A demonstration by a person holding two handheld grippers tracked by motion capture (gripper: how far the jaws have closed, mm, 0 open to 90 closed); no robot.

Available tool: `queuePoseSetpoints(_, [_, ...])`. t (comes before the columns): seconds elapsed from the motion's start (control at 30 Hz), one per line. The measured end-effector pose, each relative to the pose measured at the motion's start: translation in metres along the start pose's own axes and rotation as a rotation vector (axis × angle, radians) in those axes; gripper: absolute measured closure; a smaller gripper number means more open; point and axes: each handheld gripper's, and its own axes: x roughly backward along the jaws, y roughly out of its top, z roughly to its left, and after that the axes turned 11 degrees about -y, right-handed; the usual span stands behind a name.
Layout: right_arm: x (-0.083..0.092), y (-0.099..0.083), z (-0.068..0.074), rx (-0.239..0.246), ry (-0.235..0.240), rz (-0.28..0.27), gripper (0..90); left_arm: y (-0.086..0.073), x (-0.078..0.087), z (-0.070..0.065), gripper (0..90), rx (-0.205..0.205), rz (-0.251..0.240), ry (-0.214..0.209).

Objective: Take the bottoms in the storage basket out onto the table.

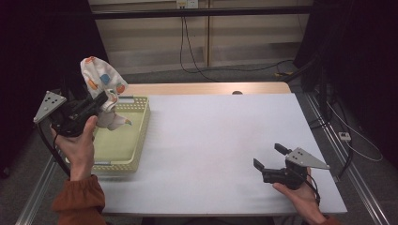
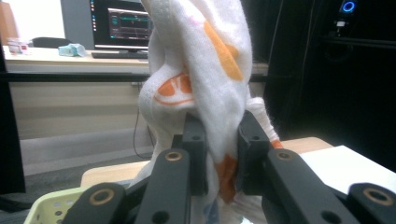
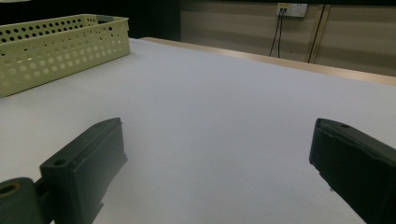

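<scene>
Left tool (image 1: 104, 100) is clamped on a white cloth (image 1: 101, 77) with orange and blue prints; in the left gripper view the jaws are nearly together, with the fabric pinched between the pads (image 2: 196, 140). Most of the cloth is bunched above the jaws and stands up past the tool tip. A shorter end hangs below the jaws. In the high view the tool is held by the left hand (image 1: 80, 140) above the far end of a pale yellow perforated basket (image 1: 141, 136). The lower end of the cloth is seen over the basket interior; whether it touches the basket floor cannot be told. The basket is set at the left edge of the white worktop (image 1: 220, 136).

Right tool (image 1: 270, 157) is held low over the near right part of the worktop by the right hand (image 1: 300, 197), well apart from the cloth and the basket. Its jaws are spread wide, and nothing is gripped: in the right gripper view bare worktop surface is seen between the fingers (image 3: 93, 158), with the basket (image 3: 60, 51) at the far left.
</scene>
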Motion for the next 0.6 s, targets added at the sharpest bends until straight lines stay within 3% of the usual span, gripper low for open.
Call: queuePoseSetpoints(0.6, [0.0, 0.0, 0.001, 0.0, 0.006, -0.001, 3.3, 0.006, -0.007, -0.016, 77.4, -0.021, 0.025, -0.044])
